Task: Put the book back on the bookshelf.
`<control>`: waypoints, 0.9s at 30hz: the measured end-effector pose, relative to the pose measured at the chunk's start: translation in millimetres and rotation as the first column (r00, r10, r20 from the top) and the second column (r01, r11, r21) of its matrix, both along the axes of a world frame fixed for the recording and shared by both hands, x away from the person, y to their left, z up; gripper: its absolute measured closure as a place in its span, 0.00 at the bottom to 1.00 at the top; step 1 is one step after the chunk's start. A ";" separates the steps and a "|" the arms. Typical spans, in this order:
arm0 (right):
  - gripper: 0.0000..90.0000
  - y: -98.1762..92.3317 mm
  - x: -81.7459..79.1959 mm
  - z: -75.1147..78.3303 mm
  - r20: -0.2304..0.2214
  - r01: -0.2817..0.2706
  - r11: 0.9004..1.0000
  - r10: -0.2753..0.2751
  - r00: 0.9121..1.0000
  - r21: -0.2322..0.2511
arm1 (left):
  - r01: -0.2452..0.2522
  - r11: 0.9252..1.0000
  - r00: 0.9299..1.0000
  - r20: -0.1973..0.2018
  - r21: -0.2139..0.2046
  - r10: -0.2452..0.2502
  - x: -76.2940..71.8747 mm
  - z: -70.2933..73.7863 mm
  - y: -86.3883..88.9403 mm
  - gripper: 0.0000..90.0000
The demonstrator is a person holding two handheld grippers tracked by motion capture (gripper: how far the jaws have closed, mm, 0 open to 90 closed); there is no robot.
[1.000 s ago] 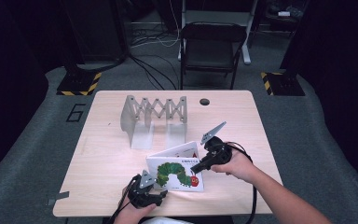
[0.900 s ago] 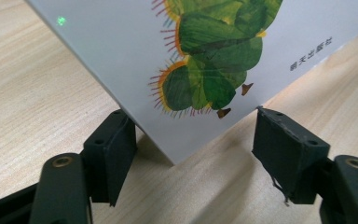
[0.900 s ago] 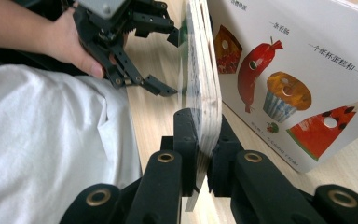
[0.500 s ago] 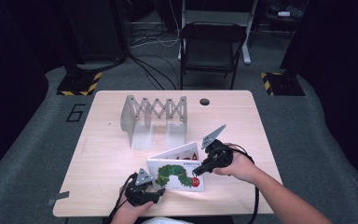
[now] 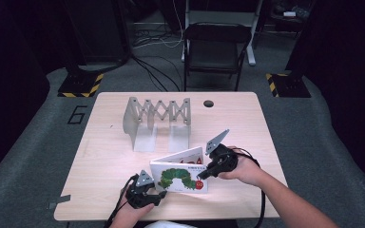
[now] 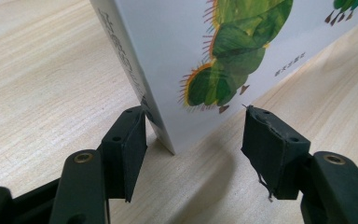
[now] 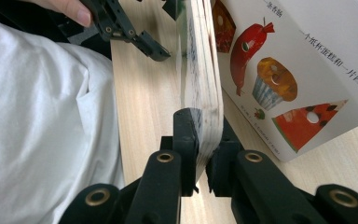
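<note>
Book (image 5: pixel 179 175) stands on its long bottom edge near the front of the table (image 5: pixel 104 156), cover partly open, long axis running left-right. My right gripper (image 5: pixel 208 172) is clamped on the stack of pages (image 7: pixel 204 93) at the book's right end — in the right gripper view the jaws pinch the page block with the open cover (image 7: pixel 298 60) off to one side. My left gripper (image 6: pixel 193 140) sits at the near-left corner, jaws apart and straddling the spine corner, left pad (image 6: pixel 133 140) about touching the spine, right pad (image 6: pixel 268 144) well off the cover. So the spine lies straight ahead betw. the left jaws; left is the nearer one to close.

Vs. 0.5 s ago: left gripper moved in a bit toward the corner, book and right hand approx. the same. Rack (image 5: pixel 159 116) farther back — not involved.
</note>
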State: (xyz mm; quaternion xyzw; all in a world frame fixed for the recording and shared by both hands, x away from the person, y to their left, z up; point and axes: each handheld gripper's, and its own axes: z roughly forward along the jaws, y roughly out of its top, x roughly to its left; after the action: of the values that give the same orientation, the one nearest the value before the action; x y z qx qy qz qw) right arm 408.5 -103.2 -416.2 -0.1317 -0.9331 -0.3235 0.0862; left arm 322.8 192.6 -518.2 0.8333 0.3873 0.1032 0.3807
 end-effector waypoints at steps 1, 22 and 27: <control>0.94 0.0 0.0 0.0 0.000 0.000 1.000 0.000 1.000 0.000 | 0.000 1.000 1.000 0.000 0.000 0.000 0.0 0.0 0.0 0.44; 0.90 3.7 -0.5 -8.6 0.081 -0.010 0.995 0.018 0.997 -0.098 | 0.021 1.000 1.000 0.004 -0.006 -0.021 5.5 1.2 3.6 0.46; 0.89 7.5 -3.2 -11.9 0.113 -0.021 0.990 0.037 0.993 -0.139 | 0.024 1.000 1.000 -0.001 -0.003 -0.024 6.2 2.5 5.6 0.46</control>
State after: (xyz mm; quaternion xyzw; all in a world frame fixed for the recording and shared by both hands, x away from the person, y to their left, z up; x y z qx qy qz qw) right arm 405.4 -95.7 -428.1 -0.1047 -0.9584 -0.2642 0.0277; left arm 329.0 198.2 -515.6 0.8374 0.3778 0.0975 0.3828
